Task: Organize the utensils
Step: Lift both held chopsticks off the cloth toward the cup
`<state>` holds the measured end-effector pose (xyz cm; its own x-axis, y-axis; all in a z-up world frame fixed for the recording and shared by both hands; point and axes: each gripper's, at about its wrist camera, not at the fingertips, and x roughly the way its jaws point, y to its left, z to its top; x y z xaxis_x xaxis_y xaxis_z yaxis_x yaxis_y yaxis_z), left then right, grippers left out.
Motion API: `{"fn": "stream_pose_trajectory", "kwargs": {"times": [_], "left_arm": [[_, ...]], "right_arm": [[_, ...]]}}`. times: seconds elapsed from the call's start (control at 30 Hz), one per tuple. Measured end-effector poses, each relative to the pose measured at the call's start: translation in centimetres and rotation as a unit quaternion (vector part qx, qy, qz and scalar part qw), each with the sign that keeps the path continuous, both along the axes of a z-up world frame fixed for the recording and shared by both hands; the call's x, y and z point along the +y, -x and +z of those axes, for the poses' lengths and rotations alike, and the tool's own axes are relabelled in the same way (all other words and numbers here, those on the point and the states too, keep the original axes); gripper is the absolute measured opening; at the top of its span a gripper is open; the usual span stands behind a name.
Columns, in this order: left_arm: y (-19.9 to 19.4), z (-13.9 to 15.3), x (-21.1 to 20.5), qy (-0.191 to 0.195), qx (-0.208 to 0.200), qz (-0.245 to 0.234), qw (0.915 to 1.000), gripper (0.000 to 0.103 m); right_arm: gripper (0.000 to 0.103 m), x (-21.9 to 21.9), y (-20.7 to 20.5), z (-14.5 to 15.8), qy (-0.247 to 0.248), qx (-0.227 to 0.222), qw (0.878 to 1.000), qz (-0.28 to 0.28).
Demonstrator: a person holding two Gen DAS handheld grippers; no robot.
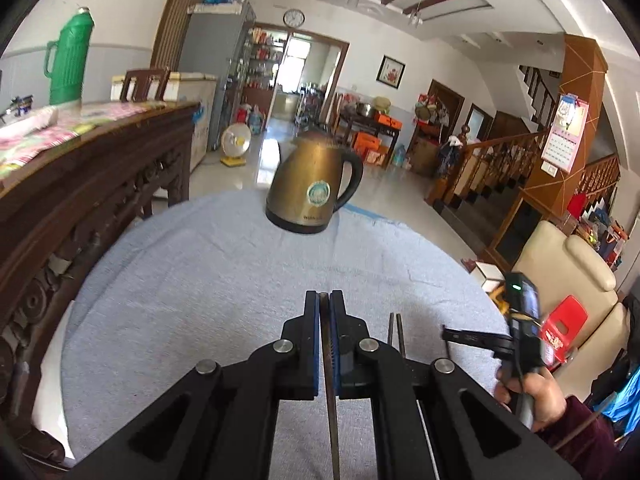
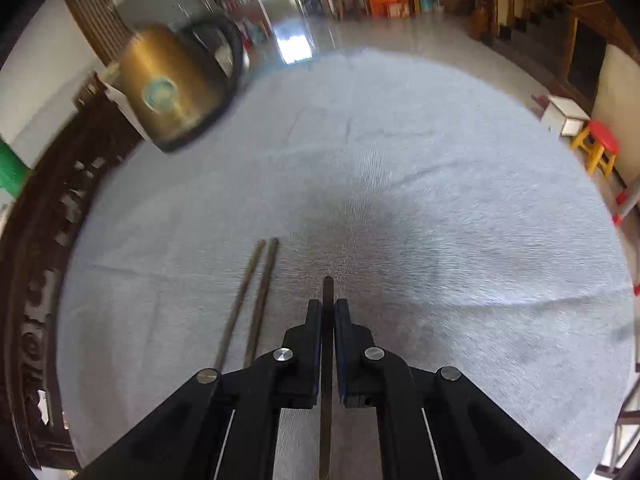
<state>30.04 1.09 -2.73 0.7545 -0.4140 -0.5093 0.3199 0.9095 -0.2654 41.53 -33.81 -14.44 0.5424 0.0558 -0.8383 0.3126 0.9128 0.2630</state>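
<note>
Both grippers, left gripper and right gripper, clamp single chopsticks; next, lay them beside pair at ten o'clock.

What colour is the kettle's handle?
Black, on a brass-coloured kettle; clearest in the left wrist view.

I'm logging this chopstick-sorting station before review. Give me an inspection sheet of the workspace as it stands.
Surface: round table under a grey cloth, creased.
Job's things: two chopsticks lying side by side on the cloth; one more in each gripper.
Clutter: brass kettle at the far edge.
Grippers: left gripper shut on a chopstick; right gripper shut on a chopstick.
Cables: nothing seen.
Surroundings: carved wooden sideboard, green flask, red stool, staircase.
</note>
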Motion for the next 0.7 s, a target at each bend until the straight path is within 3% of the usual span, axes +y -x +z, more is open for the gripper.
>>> {"fn": "stream_pose_trajectory", "kwargs": {"times": [0.27,0.5,0.7], "left_arm": [[4.5,2.6,1.2,0.008,-0.054,0.022,0.9983,0.005],[7.6,4.6,1.9,0.017,-0.084,0.039,0.9955,0.004],[9.6,6.2,2.0,0.015,-0.112,0.051,0.9923,0.004]], "right_arm": [[0.007,-0.9,11.1,6.1,0.013,-0.146,0.989,-0.029],[0.007,-0.4,19.8,11.1,0.030,-0.272,0.959,-0.072],[0.007,1.0,24.3,15.6,0.059,-0.351,0.930,-0.090]]}}
